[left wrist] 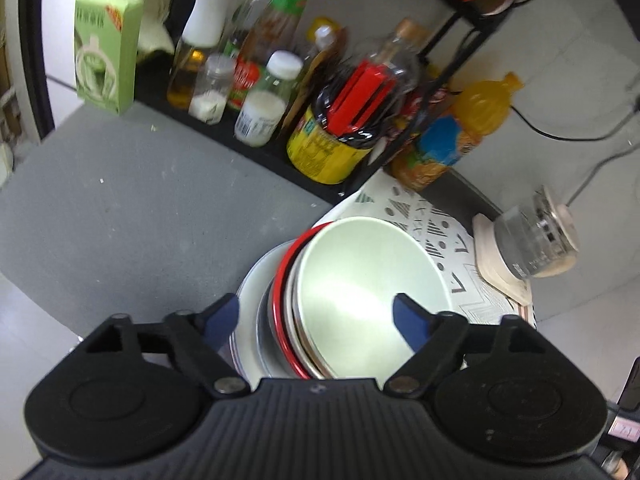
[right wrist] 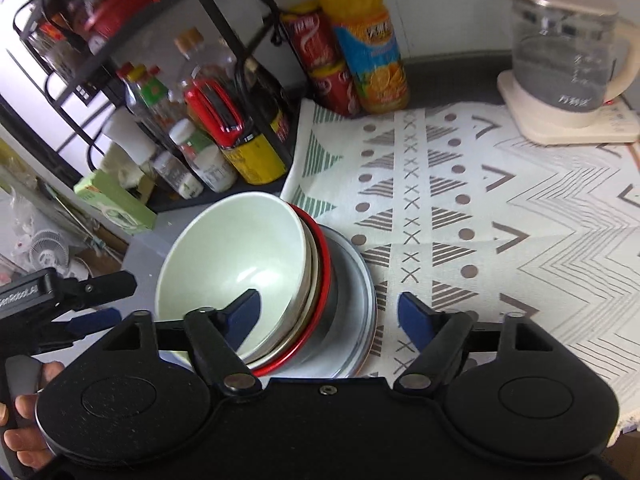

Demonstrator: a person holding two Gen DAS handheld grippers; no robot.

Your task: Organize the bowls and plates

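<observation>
A stack of dishes stands at the left edge of the patterned cloth [right wrist: 460, 208]. A pale green bowl [left wrist: 360, 280] [right wrist: 236, 256] sits on top, nested in a red-rimmed bowl [left wrist: 282, 304] [right wrist: 320, 280], over a steel bowl [right wrist: 342, 304] and a white plate [left wrist: 250, 300] [right wrist: 366, 320]. My left gripper [left wrist: 316, 320] is open, its fingers astride the stack's near rim. My right gripper [right wrist: 328, 316] is open too, one finger inside the green bowl, one outside the plate. The left gripper also shows in the right wrist view [right wrist: 92, 300].
A black rack [left wrist: 256, 148] with sauce bottles, jars and a red-handled jug stands just behind the stack. An orange juice bottle [right wrist: 360, 40] and red cans [right wrist: 320, 64] stand at the back. A glass kettle [right wrist: 568, 56] sits on its base at the right. A green box [left wrist: 106, 44] stands at the left.
</observation>
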